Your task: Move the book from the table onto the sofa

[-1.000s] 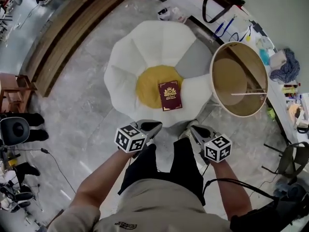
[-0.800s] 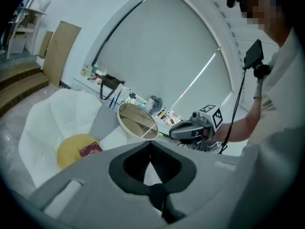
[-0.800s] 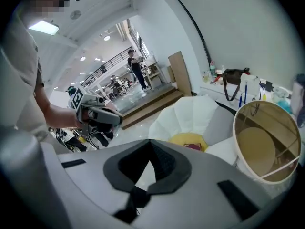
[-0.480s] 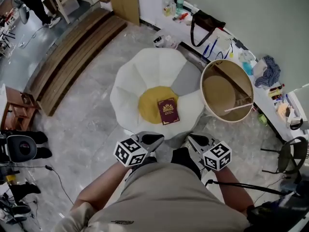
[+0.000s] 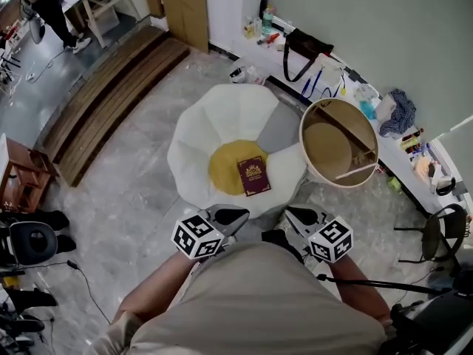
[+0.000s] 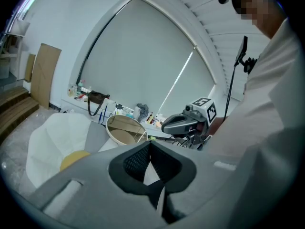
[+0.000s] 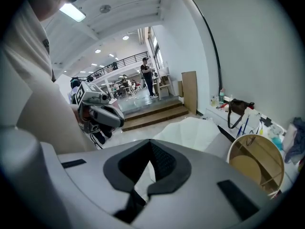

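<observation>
Book lies flat on the sofa's yellow cushion, while left claw and right claw, both clenched empty, sit farther back than a second ago, so placement looks done.

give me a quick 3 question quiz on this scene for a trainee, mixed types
1. True or false: the book lies on the sofa, not on the round table.
2. The jaws of the left gripper and right gripper are: A) shut and empty B) shut on the book C) wide open
3. Fill in: the book rests on the sofa's ____ cushion.
Key: 1 true; 2 A; 3 yellow.
</observation>
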### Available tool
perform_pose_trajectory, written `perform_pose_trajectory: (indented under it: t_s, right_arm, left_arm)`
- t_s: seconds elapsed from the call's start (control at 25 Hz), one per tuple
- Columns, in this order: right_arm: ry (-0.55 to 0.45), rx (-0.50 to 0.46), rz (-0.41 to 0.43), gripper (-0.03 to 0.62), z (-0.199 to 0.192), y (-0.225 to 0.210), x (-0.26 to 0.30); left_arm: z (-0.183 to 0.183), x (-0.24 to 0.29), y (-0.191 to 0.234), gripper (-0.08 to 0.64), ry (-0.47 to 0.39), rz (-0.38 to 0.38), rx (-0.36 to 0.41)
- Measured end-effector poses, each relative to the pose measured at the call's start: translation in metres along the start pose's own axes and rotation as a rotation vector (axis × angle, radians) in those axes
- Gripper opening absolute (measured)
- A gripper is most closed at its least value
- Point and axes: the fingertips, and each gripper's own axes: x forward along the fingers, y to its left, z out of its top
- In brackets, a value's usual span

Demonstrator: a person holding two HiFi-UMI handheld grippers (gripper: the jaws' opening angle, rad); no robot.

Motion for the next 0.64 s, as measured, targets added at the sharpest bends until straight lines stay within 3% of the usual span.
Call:
perform_pose_trajectory:
  t_s: [0.36, 0.64]
  right_arm:
    - [0.016, 0.011, -0.017, 0.011, -0.009, 0.027, 0.004]
    - [0.020, 0.015, -0.031, 0.012, -0.017, 0.015, 0.027]
  left_arm:
    - [-0.025, -0.017, -0.002, 0.008, 0.009, -0.013, -0.033]
    - [-0.039, -0.015, 0.022, 0.008, 0.022, -0.036, -0.060]
